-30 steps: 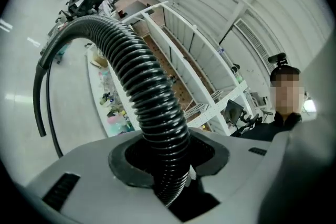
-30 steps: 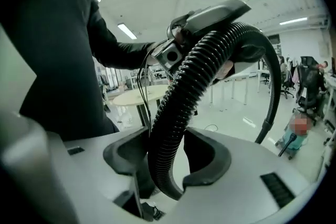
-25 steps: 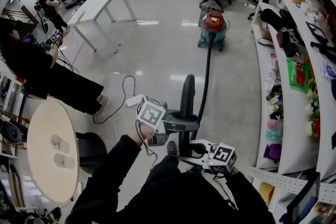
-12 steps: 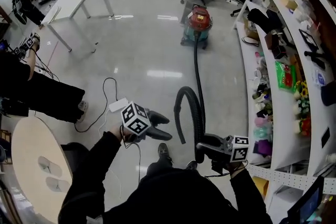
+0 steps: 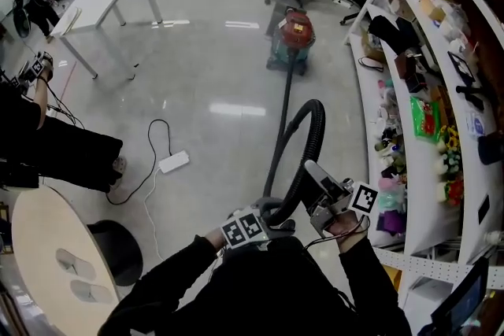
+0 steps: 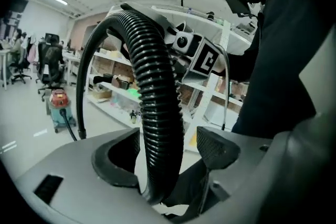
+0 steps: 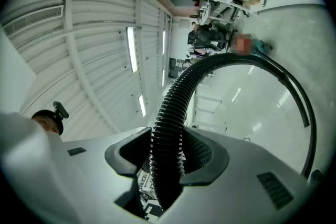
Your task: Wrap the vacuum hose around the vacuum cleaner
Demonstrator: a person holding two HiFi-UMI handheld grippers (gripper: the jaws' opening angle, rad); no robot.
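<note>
L gripper sits lower centre of the head view, marker cube facing up. In the left gripper view its jaws stand wide. The ribbed black vacuum hose runs up btw them, close against the pad at frame left w/ a clear gap to the pad at frame right, so there is no squeeze on it.

R gripper is just right of it, lower centre-right of the head view, angled toward the upper left. In the right gripper view its jaws are narrow, both pads pressed on the hose, which climbs out of the grip and arcs to the frame's right.

In the head view the hose forms a tall arch above both grippers. A thinner black run goes from there up the frame, over the glossy floor, to the vacuum cleaner. That red-topped, teal-bodied canister stands upper centre, well apart from the grippers. It also shows small at the left edge of the left gripper view.

Elsewhere: a white table upper left, a round table lower left, a white power strip w/ black cable on the floor left of centre, and stocked white shelves along the right edge.
</note>
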